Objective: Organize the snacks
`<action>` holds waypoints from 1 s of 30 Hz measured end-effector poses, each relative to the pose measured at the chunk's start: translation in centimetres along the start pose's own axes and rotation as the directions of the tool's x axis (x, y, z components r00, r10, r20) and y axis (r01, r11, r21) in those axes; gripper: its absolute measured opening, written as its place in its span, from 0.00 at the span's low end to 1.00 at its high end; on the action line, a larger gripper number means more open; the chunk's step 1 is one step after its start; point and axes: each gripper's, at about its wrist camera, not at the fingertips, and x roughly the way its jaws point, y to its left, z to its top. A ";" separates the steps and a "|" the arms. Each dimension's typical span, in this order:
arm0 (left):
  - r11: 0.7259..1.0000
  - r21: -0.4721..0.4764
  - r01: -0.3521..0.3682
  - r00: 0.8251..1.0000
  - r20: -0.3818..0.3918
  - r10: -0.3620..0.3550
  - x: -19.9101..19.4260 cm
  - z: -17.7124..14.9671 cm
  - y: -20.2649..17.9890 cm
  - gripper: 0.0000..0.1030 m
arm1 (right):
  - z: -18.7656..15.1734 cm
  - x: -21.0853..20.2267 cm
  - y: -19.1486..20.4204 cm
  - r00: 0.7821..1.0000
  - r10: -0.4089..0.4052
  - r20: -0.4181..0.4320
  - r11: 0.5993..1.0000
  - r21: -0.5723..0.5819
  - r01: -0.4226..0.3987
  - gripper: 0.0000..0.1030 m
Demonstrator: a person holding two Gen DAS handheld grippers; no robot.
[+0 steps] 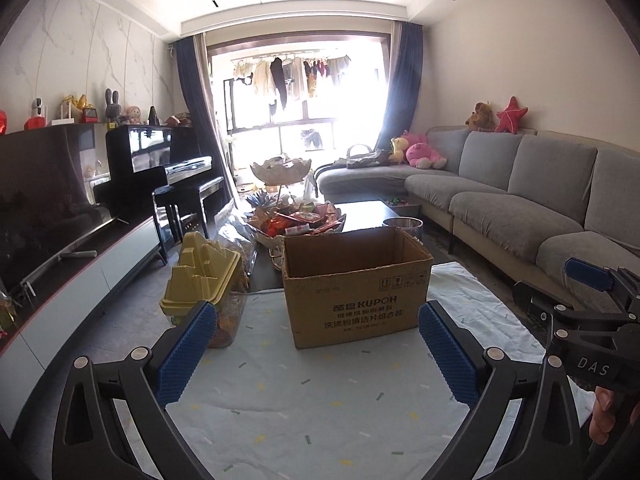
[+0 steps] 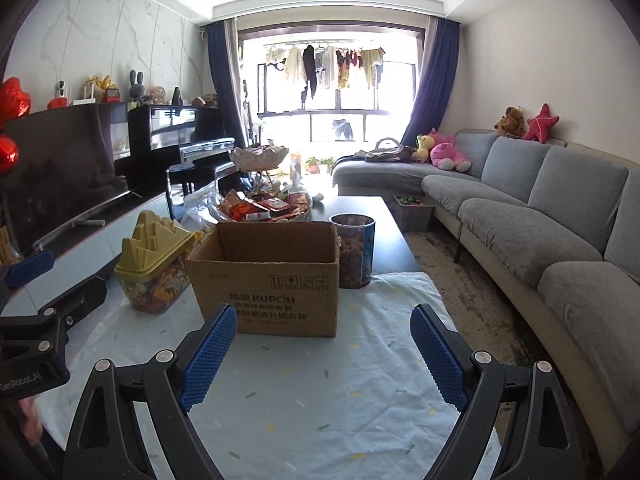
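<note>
Left gripper [image 1: 314, 354] spread wide, holding nothing, above pale cloth [image 1: 320, 400]. Cardboard box [image 1: 354, 284] stands ahead; yellow-lidded snack jar [image 1: 204, 280] beside it, snack tray [image 1: 298, 220] behind.

Right gripper [image 2: 322, 354] likewise spread, empty. Box [image 2: 266, 280] ahead; clear snack canister [image 2: 354, 256] just beside it.

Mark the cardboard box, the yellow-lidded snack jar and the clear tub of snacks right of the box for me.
cardboard box [image 2: 266, 292]: right wrist view, printed front face.
yellow-lidded snack jar [image 2: 154, 250]: right wrist view, stepped yellow lid.
clear tub of snacks [image 2: 354, 254]: right wrist view, its side wall.
</note>
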 end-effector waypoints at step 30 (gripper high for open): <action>1.000 -0.030 0.005 1.000 0.007 -0.004 -1.5 -0.7 0.1 1.00 | -1.4 -2.4 0.4 1.000 0.000 0.016 1.000 -0.004 0.000 0.87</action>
